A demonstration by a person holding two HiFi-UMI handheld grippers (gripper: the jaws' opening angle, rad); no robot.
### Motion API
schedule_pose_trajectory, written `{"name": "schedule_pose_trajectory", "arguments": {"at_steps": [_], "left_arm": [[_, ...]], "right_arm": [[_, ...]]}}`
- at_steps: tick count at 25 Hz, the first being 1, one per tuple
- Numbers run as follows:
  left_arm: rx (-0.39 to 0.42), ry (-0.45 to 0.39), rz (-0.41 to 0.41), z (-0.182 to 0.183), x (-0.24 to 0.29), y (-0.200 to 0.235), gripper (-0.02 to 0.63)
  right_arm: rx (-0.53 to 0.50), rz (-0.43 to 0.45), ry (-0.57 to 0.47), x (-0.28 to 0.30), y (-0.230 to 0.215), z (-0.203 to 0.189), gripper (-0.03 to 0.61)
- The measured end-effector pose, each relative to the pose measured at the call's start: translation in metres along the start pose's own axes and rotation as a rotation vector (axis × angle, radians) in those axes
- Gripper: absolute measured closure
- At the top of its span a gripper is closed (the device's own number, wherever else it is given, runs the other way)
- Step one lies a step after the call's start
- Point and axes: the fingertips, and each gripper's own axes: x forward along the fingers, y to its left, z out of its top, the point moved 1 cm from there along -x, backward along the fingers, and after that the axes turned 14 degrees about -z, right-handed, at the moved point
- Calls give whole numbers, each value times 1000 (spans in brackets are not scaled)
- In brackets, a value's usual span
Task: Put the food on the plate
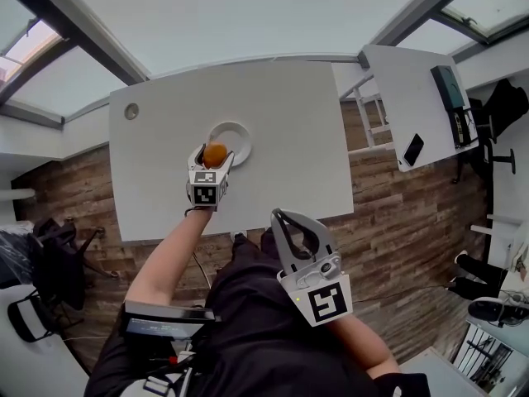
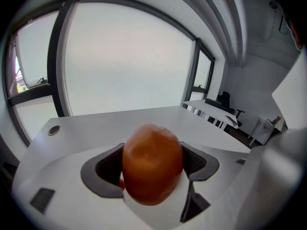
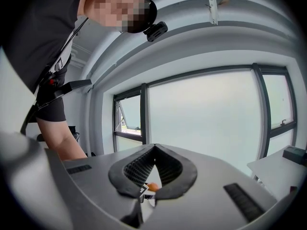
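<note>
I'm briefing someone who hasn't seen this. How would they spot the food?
Find the big white table, then the round white plate near its middle. At the plate's near edge the left hand-held gripper clamps a round orange fruit, the only brightly coloured thing there.

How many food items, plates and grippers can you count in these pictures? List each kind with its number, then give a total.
orange food: 1
white plate: 1
grippers: 2, the left gripper and the right gripper
Total: 4
</note>
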Motion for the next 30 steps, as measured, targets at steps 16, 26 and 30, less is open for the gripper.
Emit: {"name": "schedule_pose_trajectory", "arguments": {"at_steps": [16, 26, 30], "left_arm": [[-53, 83, -29, -24, 33, 9, 273], [-56, 124, -56, -33, 52, 8, 273], [-48, 119, -47, -31, 57, 7, 273]], "right_arm": [[-4, -45, 45, 3, -15, -12, 574], [-12, -105, 76, -5, -37, -18, 574], [-21, -98, 77, -8, -42, -20, 574]]}}
